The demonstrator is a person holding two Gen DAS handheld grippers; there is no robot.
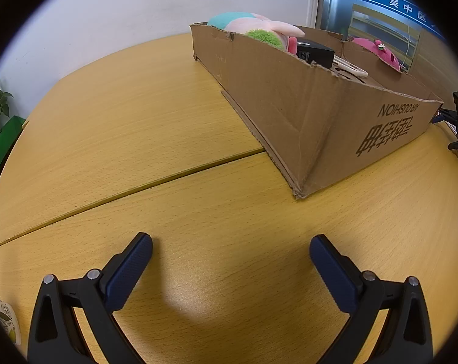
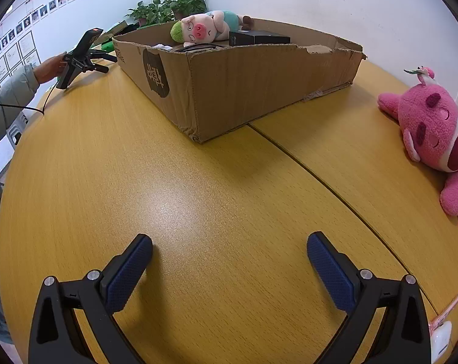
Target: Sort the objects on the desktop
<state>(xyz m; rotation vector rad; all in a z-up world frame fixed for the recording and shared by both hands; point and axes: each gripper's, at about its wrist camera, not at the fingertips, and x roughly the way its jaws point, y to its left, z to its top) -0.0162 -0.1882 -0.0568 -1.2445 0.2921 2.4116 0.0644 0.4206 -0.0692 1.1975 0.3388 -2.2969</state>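
Both tools wide apart w/ nothing between the pads: left tool (image 1: 230, 268) and right tool (image 2: 229, 268) hover empty over the bare yellow wood-grain table (image 2: 198, 200), angled down at it. What's left for us to sort looks like the fluffy pink plush bear w/ the dark-red mouth (image 2: 435, 133), lying on its side on the table well right of the big torn brown cardboard box (image 2: 259, 82), near the table edge. We'd call it light, soft and squashy: no breakage risk, fur gives decent friction, but it'll compress a lot and droop from whatever we pinch. Best hold, we reckon, is across the fat head or the body mid-section, not an ear or a limb, which would let it swing. Right tool is nearer, so that's our pick. Inside the box already: a pale-pink plush pig w/ green hair and a teal top (image 2: 204, 28), soft too, and a rigid matte-black rectangular box (image 2: 259, 37) beside it. At the lower right edge a small white-and-pink item (image 2: 441, 333) sits, too cut off to ID, so no call on how it handles.
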